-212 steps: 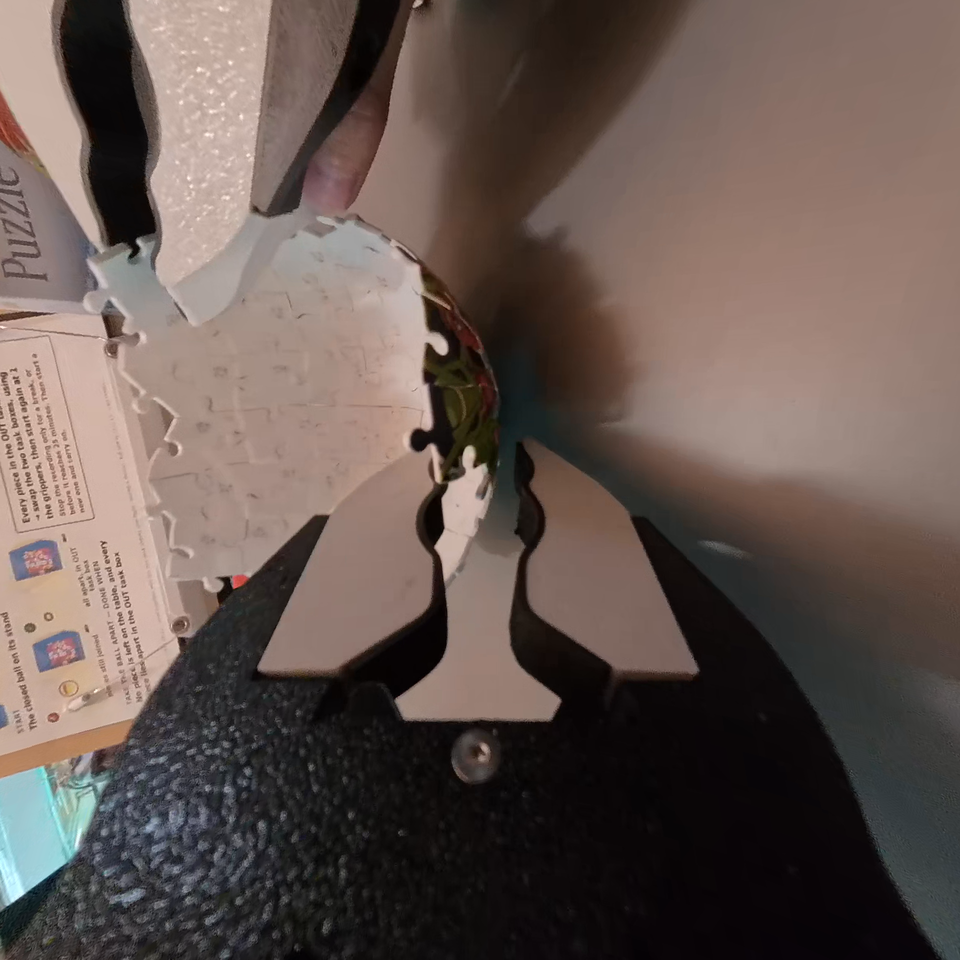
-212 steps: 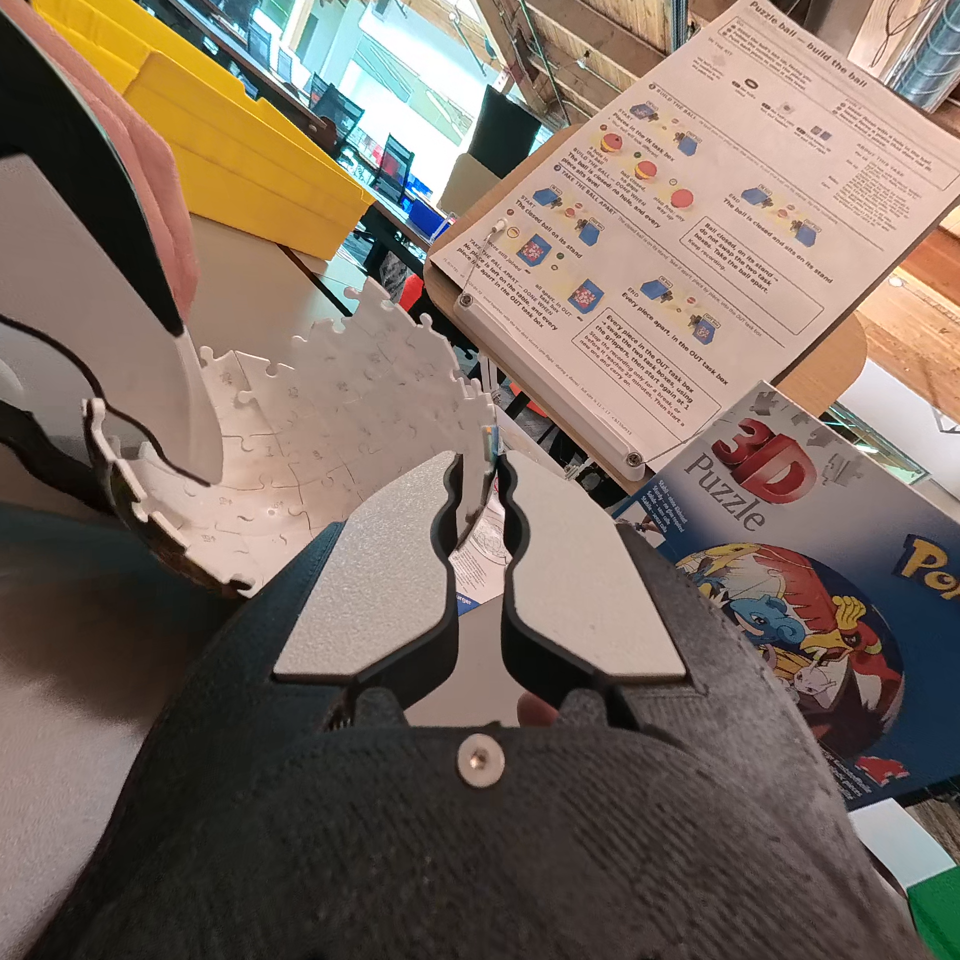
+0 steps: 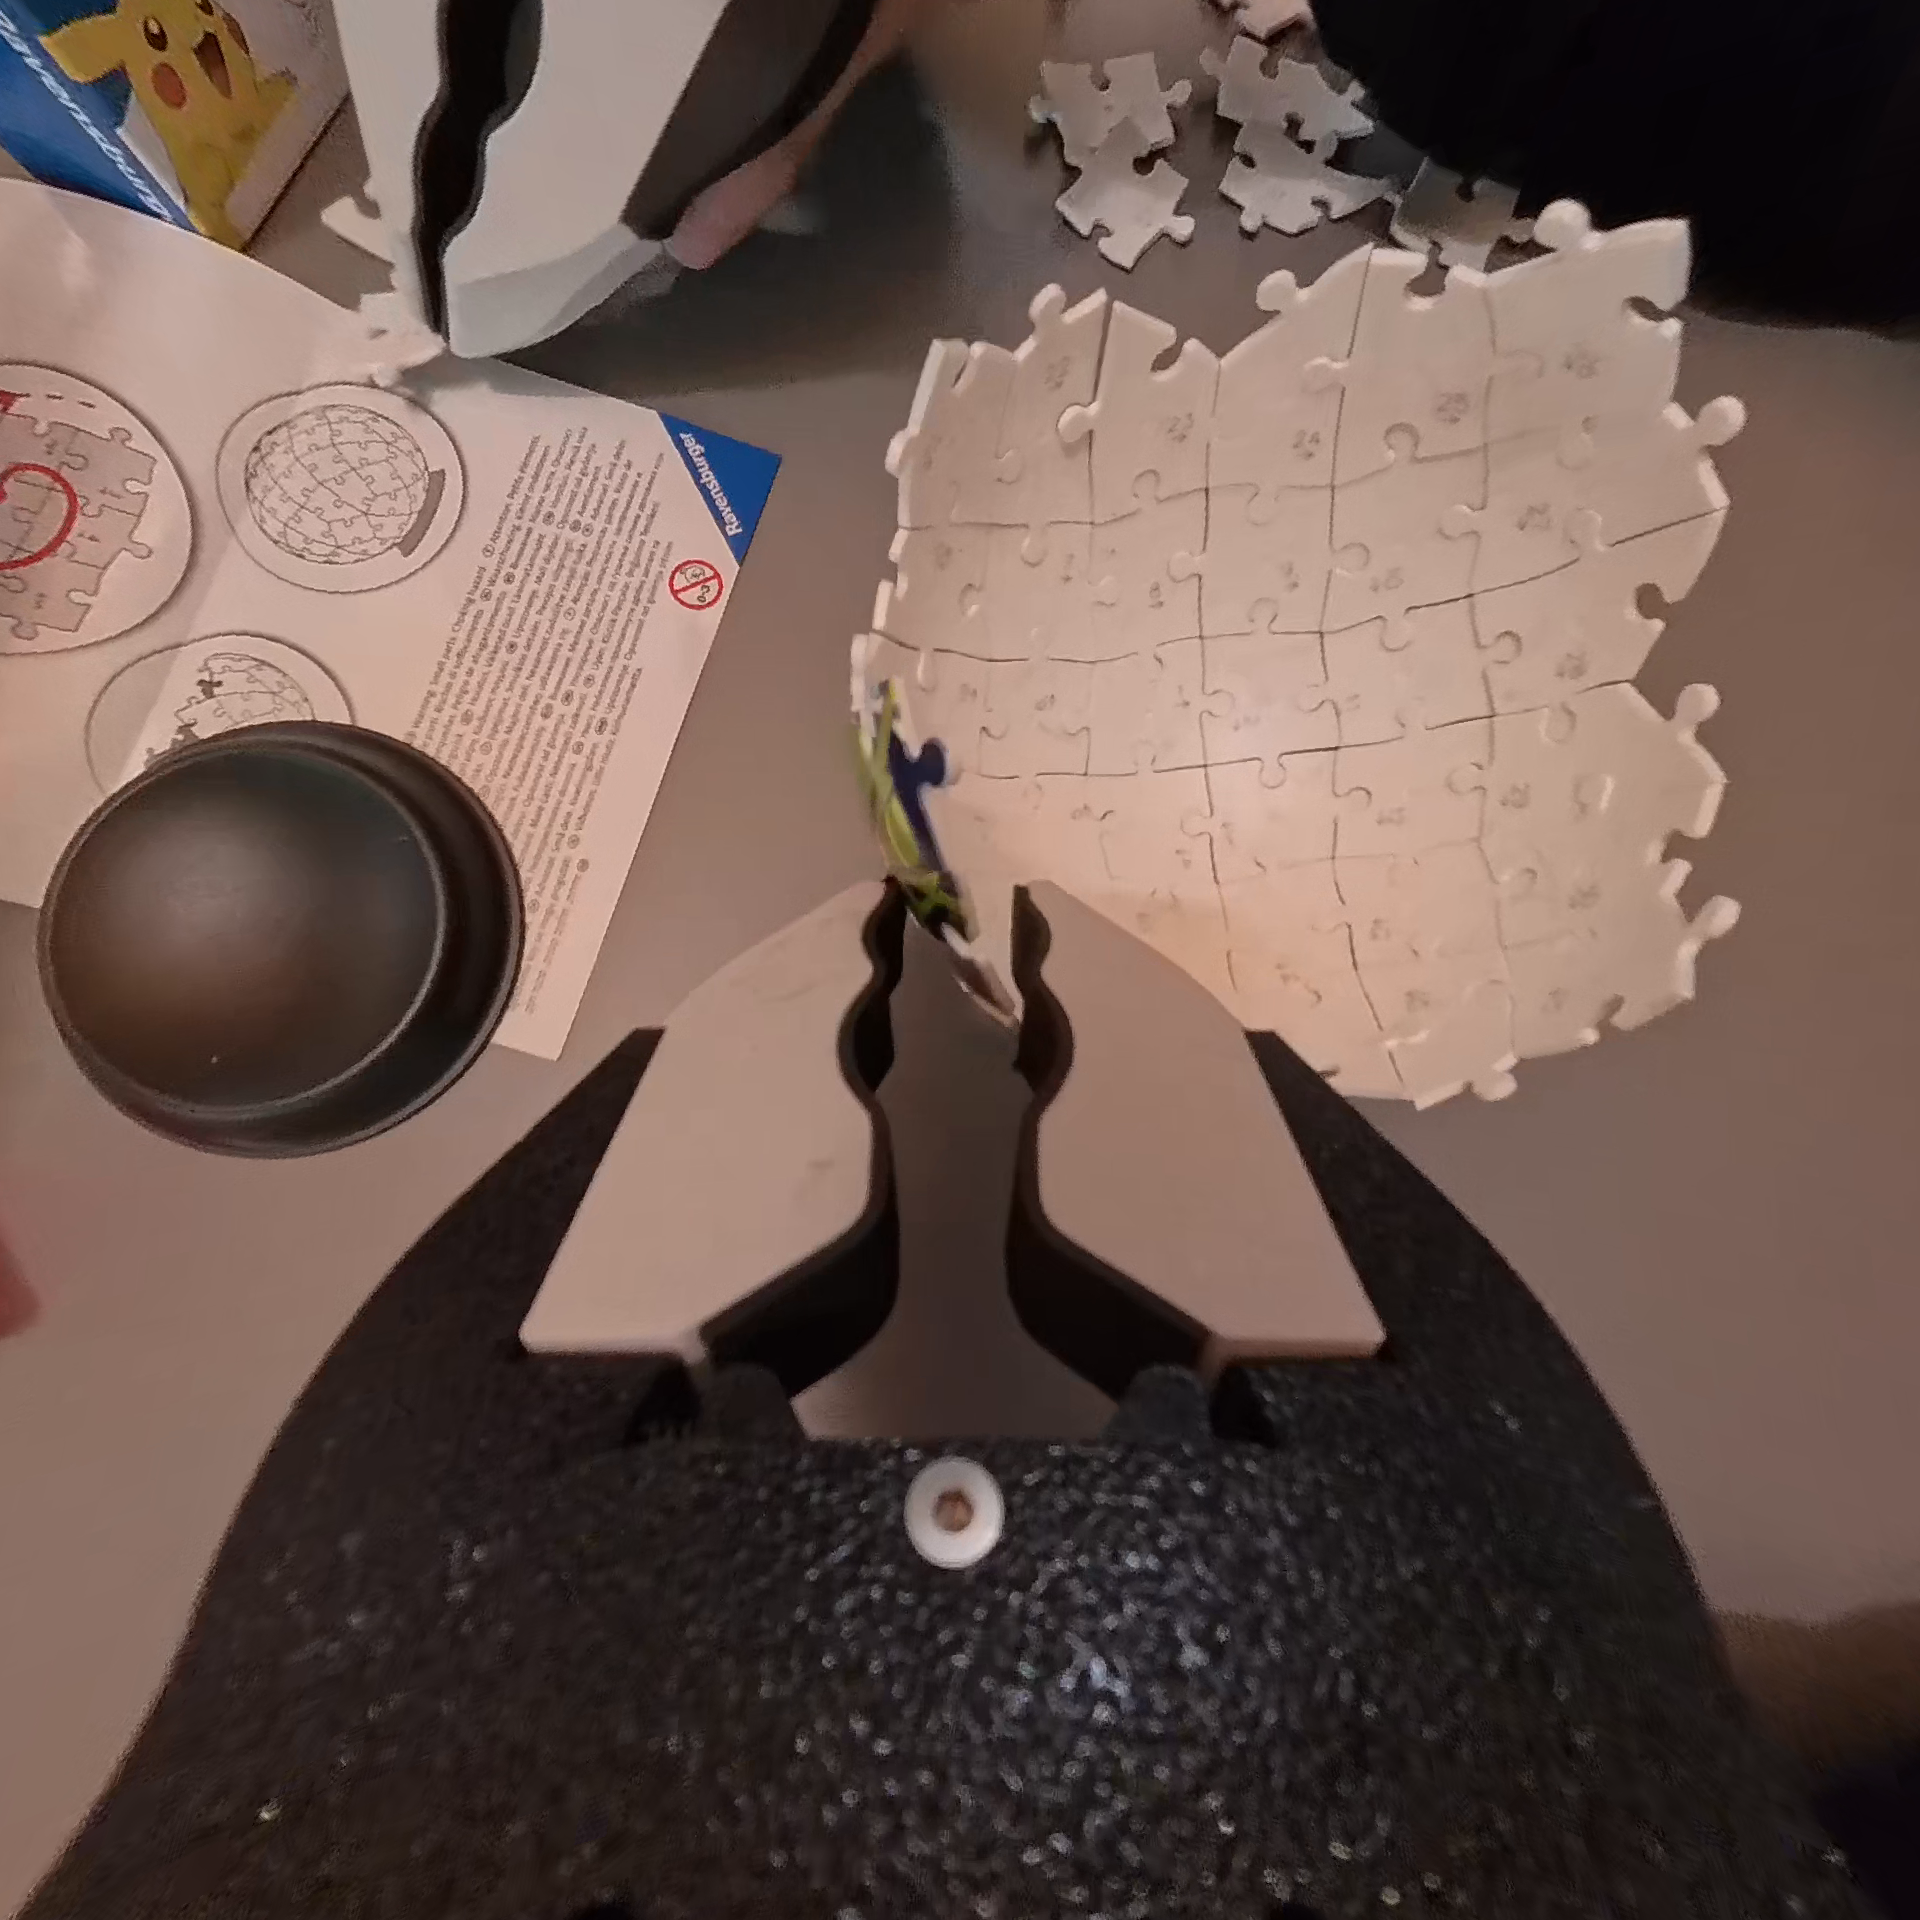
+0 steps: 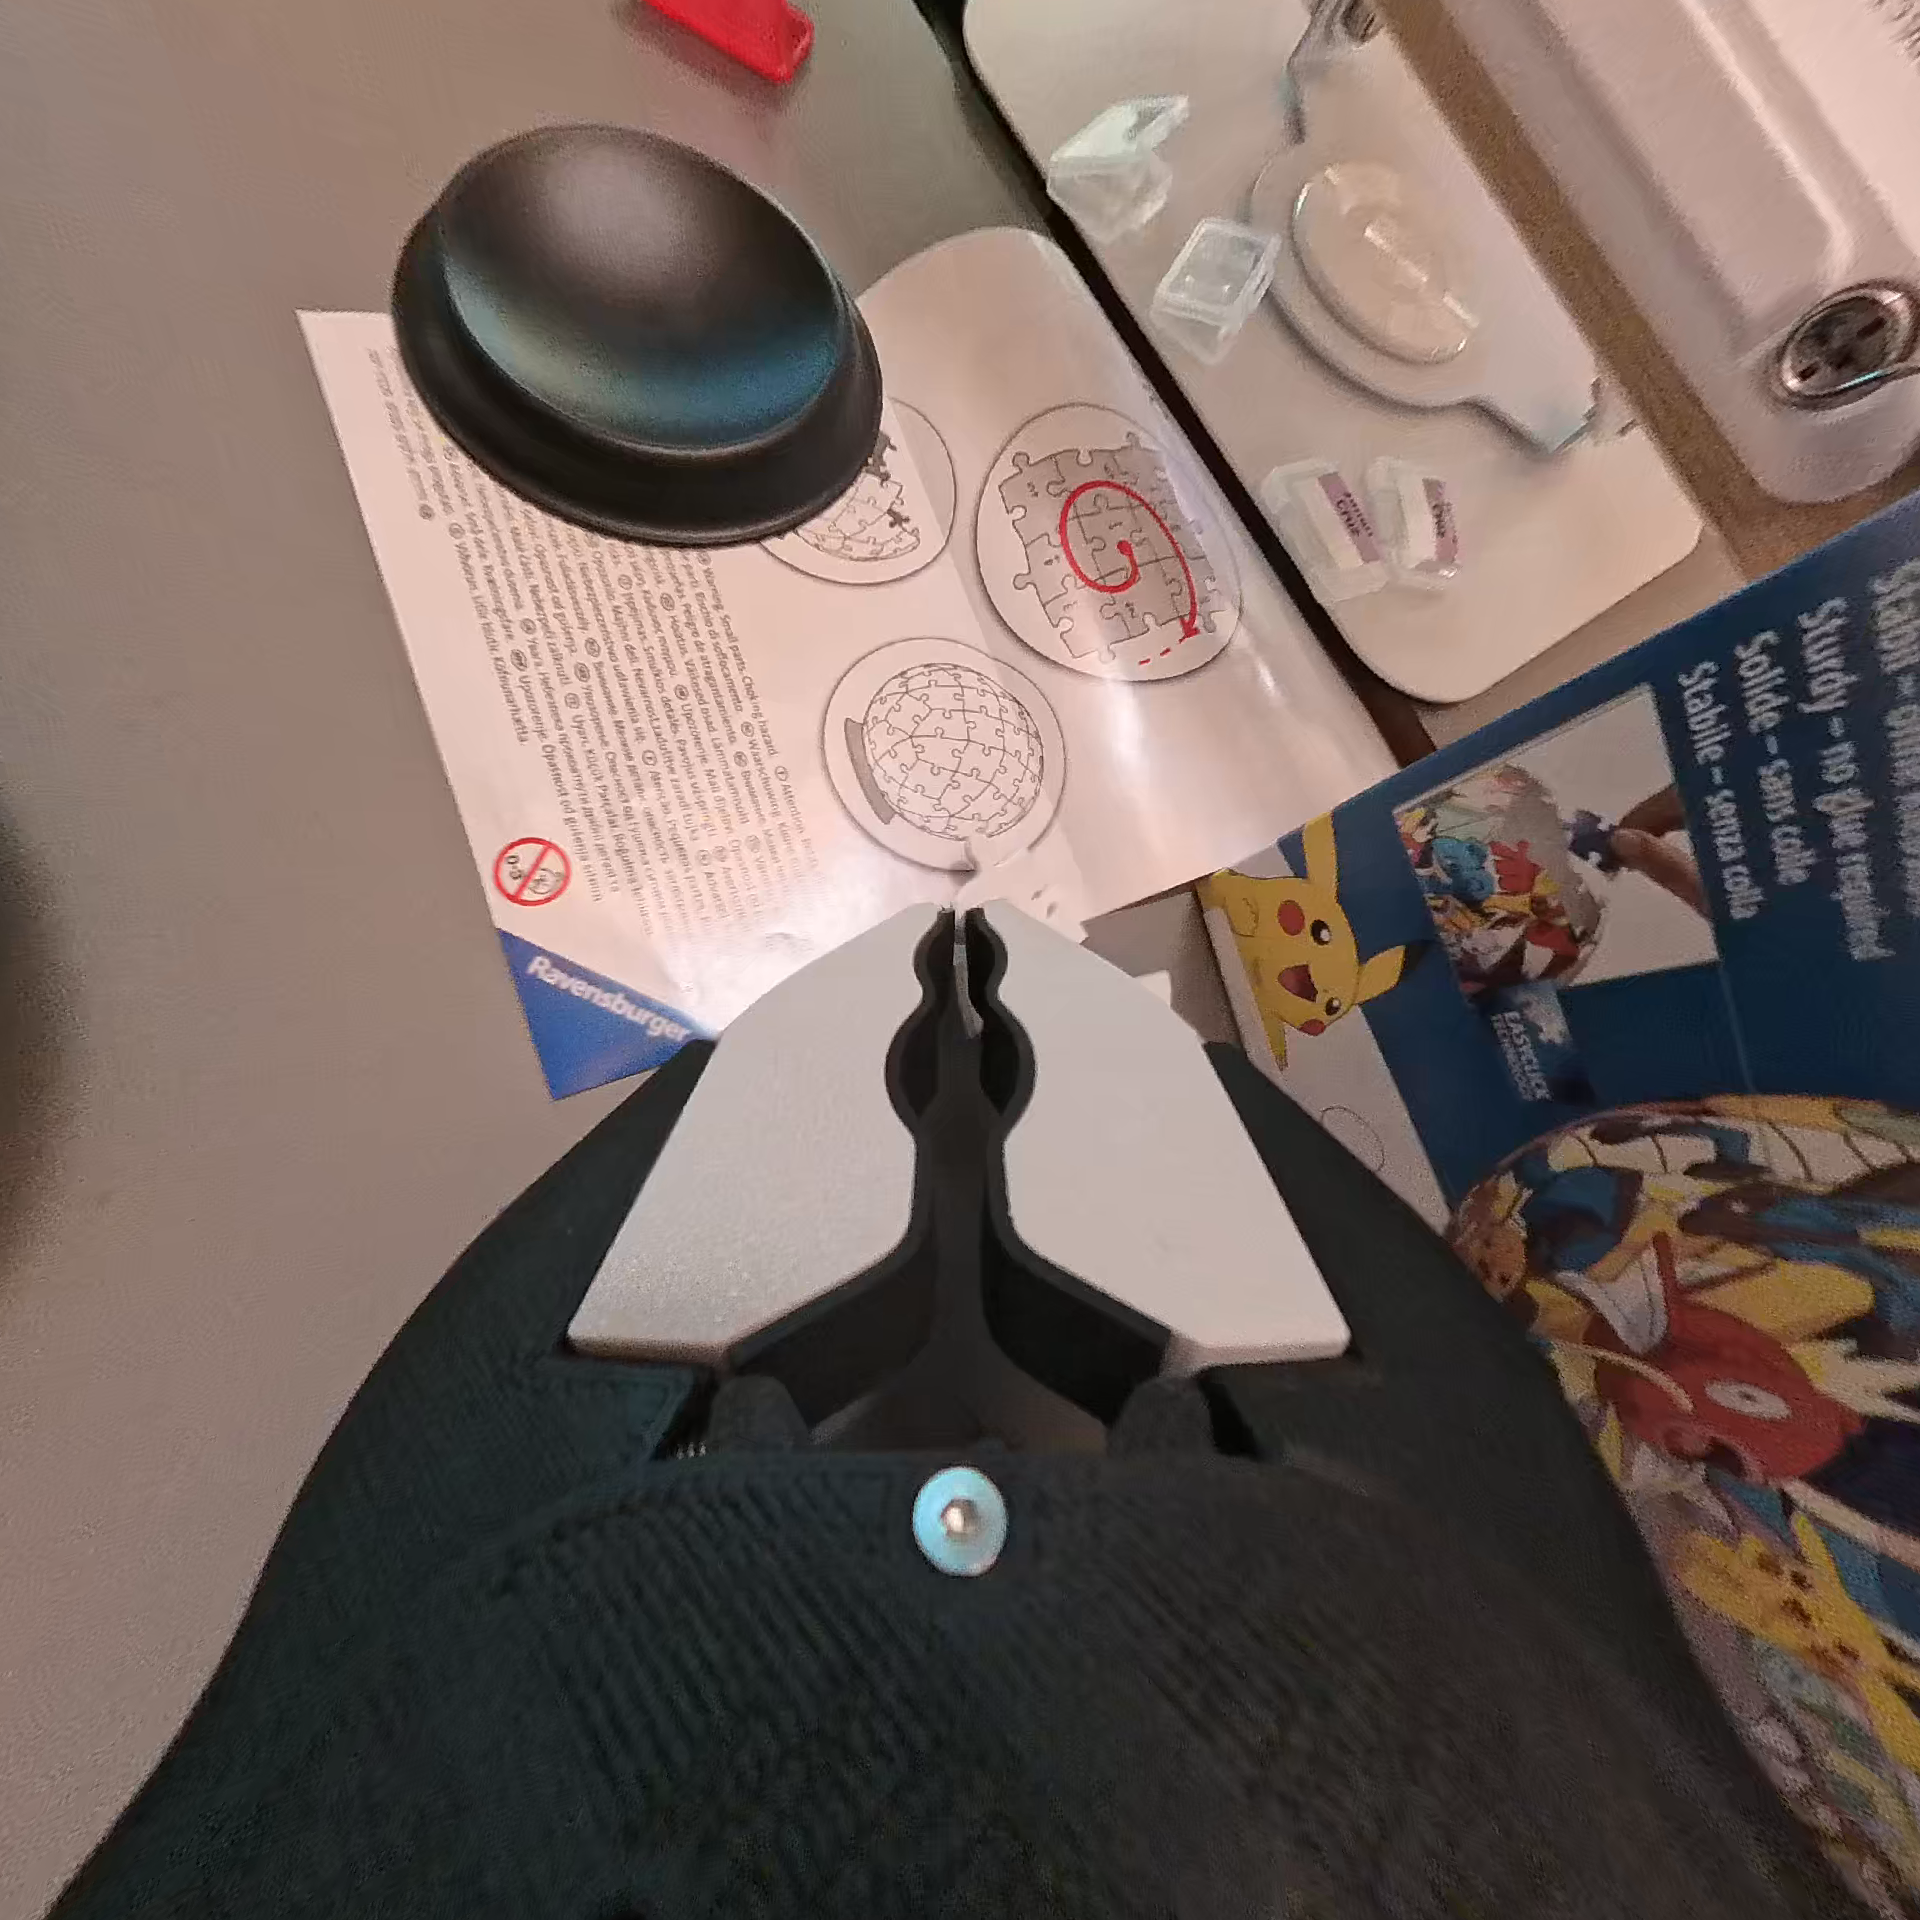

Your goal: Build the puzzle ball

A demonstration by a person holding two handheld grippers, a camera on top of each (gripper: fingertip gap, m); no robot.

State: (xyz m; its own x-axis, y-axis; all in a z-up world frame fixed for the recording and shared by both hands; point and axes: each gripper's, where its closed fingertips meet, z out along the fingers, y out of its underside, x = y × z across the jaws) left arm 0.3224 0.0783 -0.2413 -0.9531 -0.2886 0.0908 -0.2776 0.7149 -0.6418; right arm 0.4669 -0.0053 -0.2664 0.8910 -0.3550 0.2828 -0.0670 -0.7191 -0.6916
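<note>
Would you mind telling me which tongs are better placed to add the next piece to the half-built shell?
Probably the right tongs: they already pinch a single white piece. The left tongs are occupied holding the half-built shell by its rim.

The curved shell of joined pieces (image 3: 1320, 665) you hold shows its plain white inside, with green and blue print only along its left edge. At the left of the frame, your round stand (image 3: 270, 935) is dark grey-black on a white leaflet (image 3: 582, 582) with a blue corner. In the right wrist view, the box (image 4: 1662, 935) at the right is blue with a yellow cartoon figure and a many-coloured ball picture.
</note>
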